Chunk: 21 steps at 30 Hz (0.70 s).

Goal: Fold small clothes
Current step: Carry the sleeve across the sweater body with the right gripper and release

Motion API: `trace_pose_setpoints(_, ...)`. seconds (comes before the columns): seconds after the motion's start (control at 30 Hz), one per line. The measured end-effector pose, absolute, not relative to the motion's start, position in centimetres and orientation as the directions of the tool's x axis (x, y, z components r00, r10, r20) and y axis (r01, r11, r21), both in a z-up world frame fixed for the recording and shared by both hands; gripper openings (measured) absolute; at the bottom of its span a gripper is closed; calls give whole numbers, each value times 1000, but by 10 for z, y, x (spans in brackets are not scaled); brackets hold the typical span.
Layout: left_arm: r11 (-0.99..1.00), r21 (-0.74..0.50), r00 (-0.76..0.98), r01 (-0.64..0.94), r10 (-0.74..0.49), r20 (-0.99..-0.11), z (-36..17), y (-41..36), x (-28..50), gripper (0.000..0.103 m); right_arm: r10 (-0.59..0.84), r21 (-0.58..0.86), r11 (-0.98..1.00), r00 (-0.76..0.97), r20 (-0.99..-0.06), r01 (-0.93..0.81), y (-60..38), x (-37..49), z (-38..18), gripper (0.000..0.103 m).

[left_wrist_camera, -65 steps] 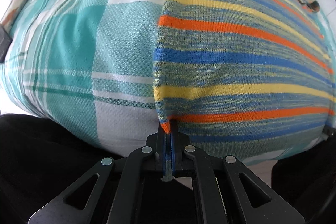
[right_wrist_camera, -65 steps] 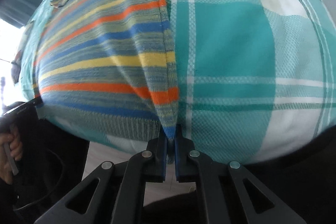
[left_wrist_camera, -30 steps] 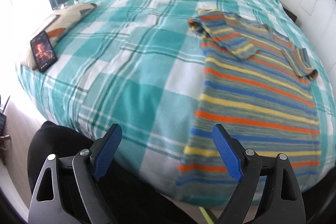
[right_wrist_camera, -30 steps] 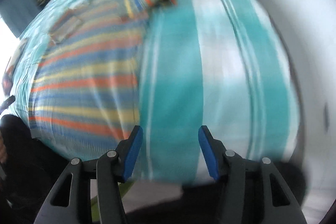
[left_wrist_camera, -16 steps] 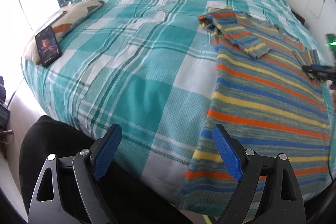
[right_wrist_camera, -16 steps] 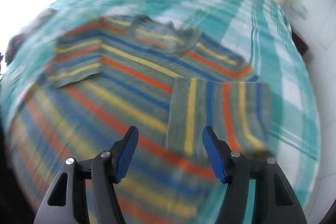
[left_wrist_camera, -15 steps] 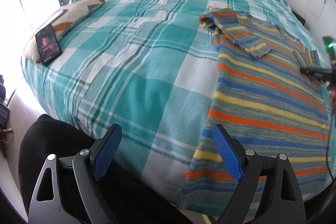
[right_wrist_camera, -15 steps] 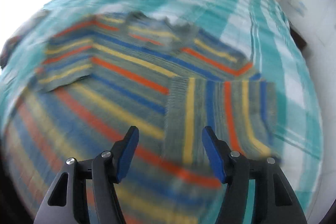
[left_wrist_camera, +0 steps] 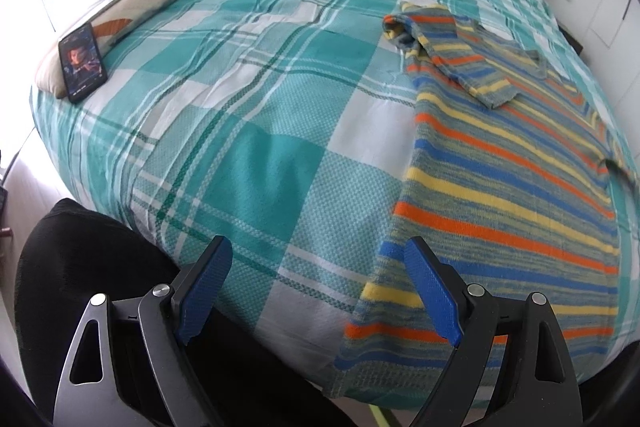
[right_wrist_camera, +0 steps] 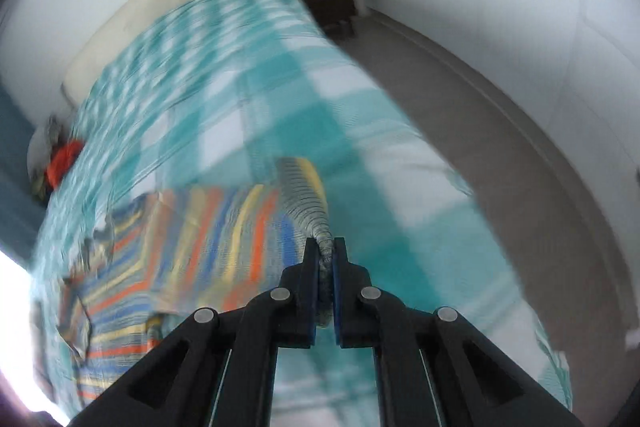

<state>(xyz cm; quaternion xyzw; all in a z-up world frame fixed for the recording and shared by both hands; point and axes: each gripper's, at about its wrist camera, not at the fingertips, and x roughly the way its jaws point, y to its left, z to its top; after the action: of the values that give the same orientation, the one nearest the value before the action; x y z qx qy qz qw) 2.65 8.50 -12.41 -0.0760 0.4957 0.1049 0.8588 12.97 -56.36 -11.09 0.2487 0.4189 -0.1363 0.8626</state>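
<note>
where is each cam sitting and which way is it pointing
Left wrist: on the open left gripper at the bed's near edge, facing up the plaid bedspread past the striped sweater and phone; dark clothing shows below.
Right wrist: on the right gripper, shut on the sweater's sleeve, facing the headboard end; blurred.
Shared: sweater, bedspread.

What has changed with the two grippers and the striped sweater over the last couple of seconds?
Both grippers let go of the hem. The left gripper pulled back and hangs open above the bed edge. The right gripper swung to the sweater's far side and has shut on the sleeve cuff. The striped sweater and phone lie as before.
</note>
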Motion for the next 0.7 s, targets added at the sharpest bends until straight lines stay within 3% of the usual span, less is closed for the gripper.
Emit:
trace_pose_setpoints(0.23,969,18,490,-246,141,-860,-123,78,23,89,146,444,812,605,-783,378,-547,128,-150,7)
trace_pose_setpoints(0.33,970,28,490,-242,147,-859,-123,78,22,89,187,510,776,636,-749,371,-543,127,-163,23)
trace_pose_setpoints(0.37,969,27,490,-244,147,-859,-123,77,22,89,205,549,748,656,-726,374,-546,125,-166,41)
trace_pose_setpoints(0.43,969,26,486,-247,147,-862,-124,78,22,89,218,593,705,678,-702,388,-551,120,-171,46)
trace_pose_setpoints(0.47,968,24,483,-248,146,-863,-124,78,22,89,221,602,690,676,-703,401,-553,121,-173,44)
trace_pose_setpoints(0.53,967,21,480,-252,144,-865,-125,78,22,89,185,568,689,649,-738,450,-558,124,-174,22)
trace_pose_setpoints(0.57,967,20,478,-253,143,-866,-125,79,23,89,152,528,702,624,-767,478,-558,124,-174,3)
trace_pose_setpoints(0.7,966,18,469,-259,142,-872,-127,81,22,89,80,471,715,609,-789,516,-566,118,-171,2)
